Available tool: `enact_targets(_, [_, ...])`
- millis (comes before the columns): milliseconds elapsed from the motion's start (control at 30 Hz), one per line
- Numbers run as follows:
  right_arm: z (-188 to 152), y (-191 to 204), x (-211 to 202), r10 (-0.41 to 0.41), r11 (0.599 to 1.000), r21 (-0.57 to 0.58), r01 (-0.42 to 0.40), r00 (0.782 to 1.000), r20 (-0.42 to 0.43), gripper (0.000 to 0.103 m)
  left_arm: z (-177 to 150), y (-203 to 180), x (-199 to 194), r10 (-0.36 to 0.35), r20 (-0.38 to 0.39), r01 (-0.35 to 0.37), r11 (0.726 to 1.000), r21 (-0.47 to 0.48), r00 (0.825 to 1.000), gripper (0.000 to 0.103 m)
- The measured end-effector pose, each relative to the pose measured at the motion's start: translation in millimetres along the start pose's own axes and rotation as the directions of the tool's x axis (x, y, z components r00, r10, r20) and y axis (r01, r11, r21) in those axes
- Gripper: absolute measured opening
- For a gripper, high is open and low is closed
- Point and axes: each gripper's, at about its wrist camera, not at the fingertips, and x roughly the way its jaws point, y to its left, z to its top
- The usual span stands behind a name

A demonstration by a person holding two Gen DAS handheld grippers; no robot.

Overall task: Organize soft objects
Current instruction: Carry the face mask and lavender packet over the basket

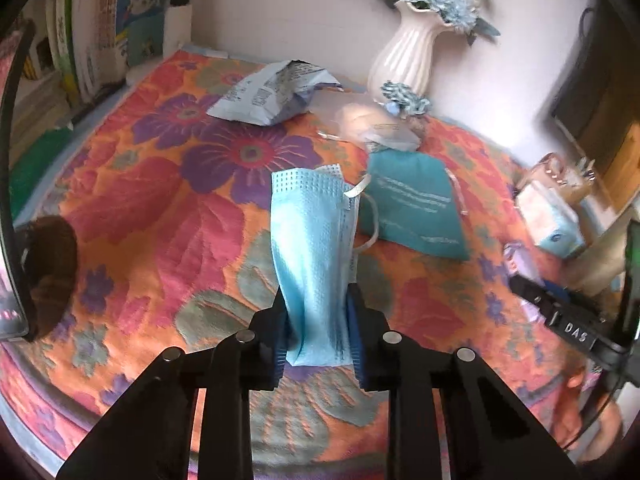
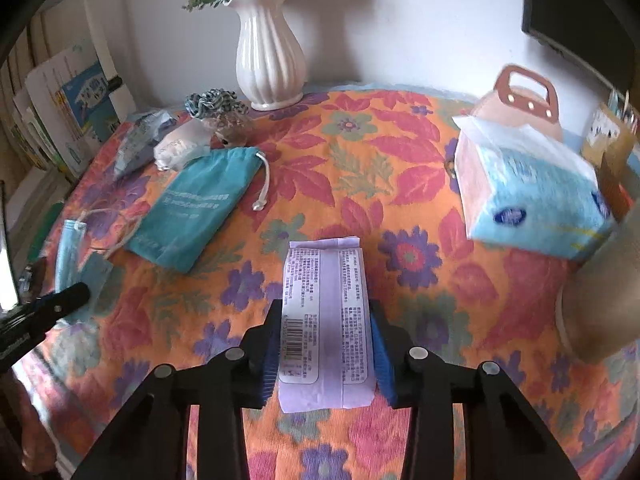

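The left tool [image 1: 318, 332] is clamped on a folded blue face mask [image 1: 310, 256], thin pleated fabric whose long axis runs straight ahead along the fingers. The right tool [image 2: 324, 354] is closed on a flat lilac packet [image 2: 324, 320] with printed labels, likewise lengthwise. A teal drawstring pouch [image 2: 196, 208] lies on the flowered surface [image 2: 360, 168], nearer the left hand.

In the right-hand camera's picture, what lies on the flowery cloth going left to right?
Blue face mask → teal drawstring pouch → lilac packet held in the right gripper → blue tissue pack.
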Motion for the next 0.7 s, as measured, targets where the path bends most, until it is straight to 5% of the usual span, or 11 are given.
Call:
enact_targets(400, [-42, -45, -41, 0.04, 0.99, 0.136, -0.039, 0.999, -0.005, 0.038, -16, -53, -25, -0.188, 0.008, 0.187, 0.978, 0.096, 0.982, 0.022])
enact_targets(700, [-64, -109, -87, 0.121, 0.946, 0.298, -0.13, 0.991, 0.05, 0.038, -21, -105, -34, -0.379, -0.044, 0.38, 0.908, 0.173, 0.924, 0.022])
